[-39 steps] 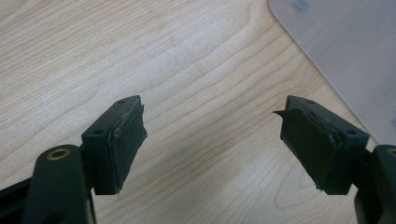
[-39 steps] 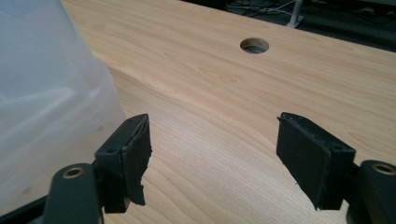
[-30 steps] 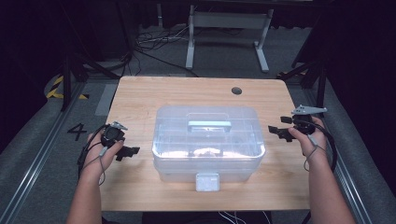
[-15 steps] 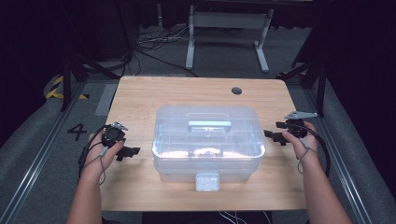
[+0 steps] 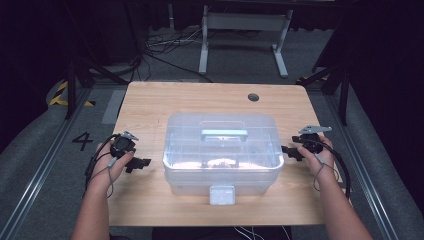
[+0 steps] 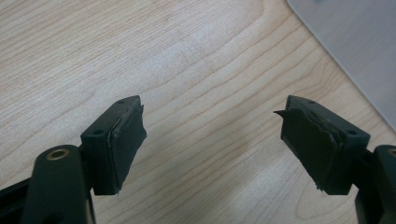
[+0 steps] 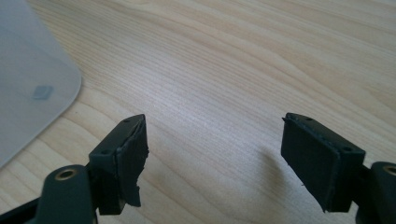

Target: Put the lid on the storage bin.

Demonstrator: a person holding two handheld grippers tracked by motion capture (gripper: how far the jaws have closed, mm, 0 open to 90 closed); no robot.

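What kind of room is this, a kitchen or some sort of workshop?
Probably a lab or recording studio, not a kitchen: a bare wooden table stands among dark curtains, loose cables trail over grey carpet, and a floor marking "4" sits beside metal rails.

Light wooden rectangular table [image 5: 150, 105] with a dark round hole [image 5: 253, 97], clear plastic lidded storage box [image 5: 222, 150] sitting at its centre.

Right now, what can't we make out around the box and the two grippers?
- Contents of the clear plastic box: high view, blurred by the frosted lid and glare.
- Front latch: high view, too small to tell whether it is fastened.
- Box in the left gripper view: cut off by the top right edge.
- Box in the right gripper view: cut off by the left edge.
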